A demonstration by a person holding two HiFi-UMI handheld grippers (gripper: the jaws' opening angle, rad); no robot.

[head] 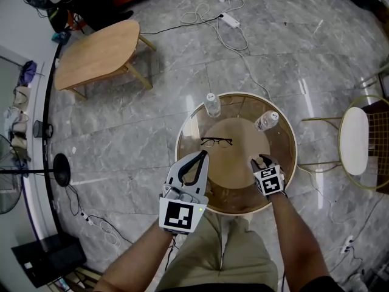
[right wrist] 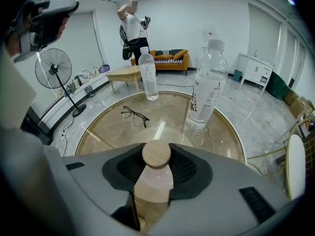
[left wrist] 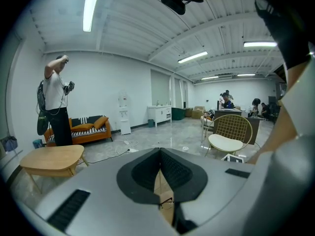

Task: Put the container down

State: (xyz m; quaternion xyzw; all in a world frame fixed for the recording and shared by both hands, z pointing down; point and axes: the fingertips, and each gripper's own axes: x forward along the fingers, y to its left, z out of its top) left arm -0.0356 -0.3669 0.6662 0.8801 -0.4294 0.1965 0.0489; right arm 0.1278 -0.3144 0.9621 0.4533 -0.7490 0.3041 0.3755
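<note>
"Where is the container (right wrist: 154, 180)?"
"In the right gripper (head: 260, 161). Its jaws squeeze it from both sides, above the near part of the round table (head: 290, 126)."
"And the left gripper (head: 203, 155)?"
"Its jaws are pressed together with nothing in them, above the table too."
"What lies on the table?"
"Glasses (head: 216, 141) in the middle, and water bottles (head: 212, 104) at its far side."

No text can be read; the print on the nearer water bottle's label (right wrist: 203, 98) is too blurred.
</note>
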